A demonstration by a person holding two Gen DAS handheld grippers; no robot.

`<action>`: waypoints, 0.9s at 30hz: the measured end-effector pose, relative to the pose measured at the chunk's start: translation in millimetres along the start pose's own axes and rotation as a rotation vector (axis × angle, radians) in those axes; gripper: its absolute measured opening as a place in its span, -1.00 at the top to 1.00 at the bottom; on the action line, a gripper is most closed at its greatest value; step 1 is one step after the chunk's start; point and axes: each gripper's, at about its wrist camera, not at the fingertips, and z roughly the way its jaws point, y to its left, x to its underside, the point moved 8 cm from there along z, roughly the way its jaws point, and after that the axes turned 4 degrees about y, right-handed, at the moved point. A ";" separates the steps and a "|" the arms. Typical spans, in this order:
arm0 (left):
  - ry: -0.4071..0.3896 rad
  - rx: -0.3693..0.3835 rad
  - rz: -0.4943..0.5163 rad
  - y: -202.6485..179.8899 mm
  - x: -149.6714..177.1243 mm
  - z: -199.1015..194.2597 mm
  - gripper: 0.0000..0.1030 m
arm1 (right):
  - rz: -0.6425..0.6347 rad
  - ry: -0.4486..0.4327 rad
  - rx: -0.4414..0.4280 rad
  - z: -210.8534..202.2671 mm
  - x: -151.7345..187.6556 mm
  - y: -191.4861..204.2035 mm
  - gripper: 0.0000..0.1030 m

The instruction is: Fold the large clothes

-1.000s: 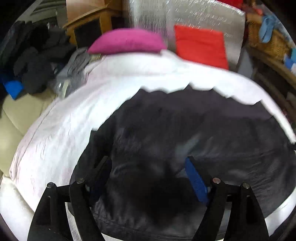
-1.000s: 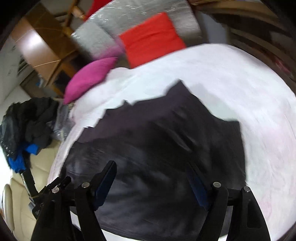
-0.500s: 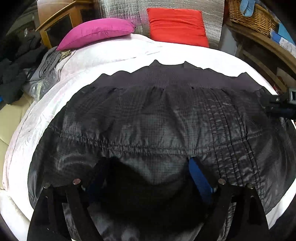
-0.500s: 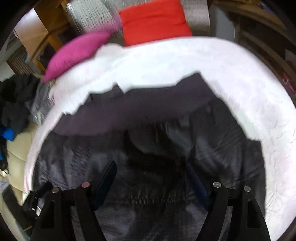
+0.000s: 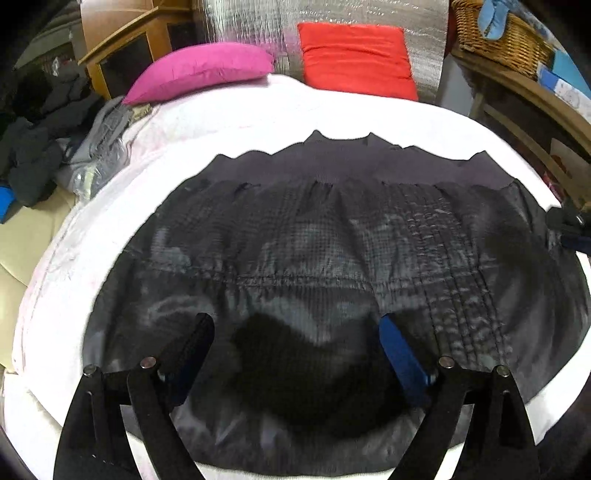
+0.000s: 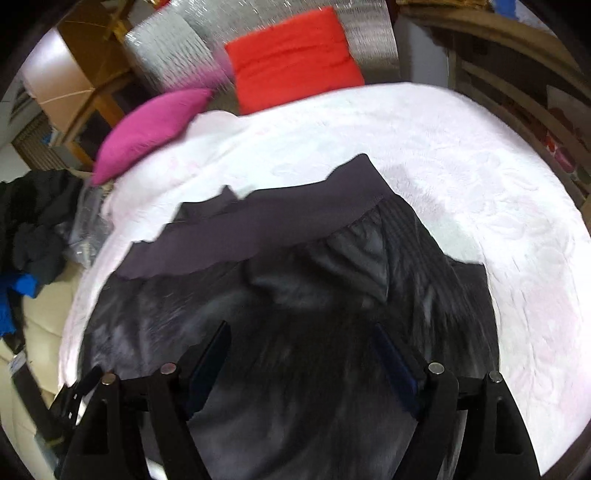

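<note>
Left wrist view shows the black jacket (image 5: 332, 251) spread flat mid-bed (image 5: 258, 110); my left hand-held gripper (image 5: 295, 332) and right hand-held gripper (image 6: 301, 343) both hover wide, empty. I risk pinching one slippery layer, dragging it crooked.

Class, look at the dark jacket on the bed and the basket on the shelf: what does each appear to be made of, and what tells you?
Jacket: probably thin synthetic cloth, nylon or similar; it shows a slight sheen and a fine grid weave, with a matte ribbed knit band along its far edge. Basket: woven wicker or cane, judging by its tan interlaced strands.
</note>
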 end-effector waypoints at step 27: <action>-0.230 0.033 -0.079 16.2 45.1 -160.1 -0.86 | -0.126 -0.245 0.078 -123.8 140.5 100.0 -0.99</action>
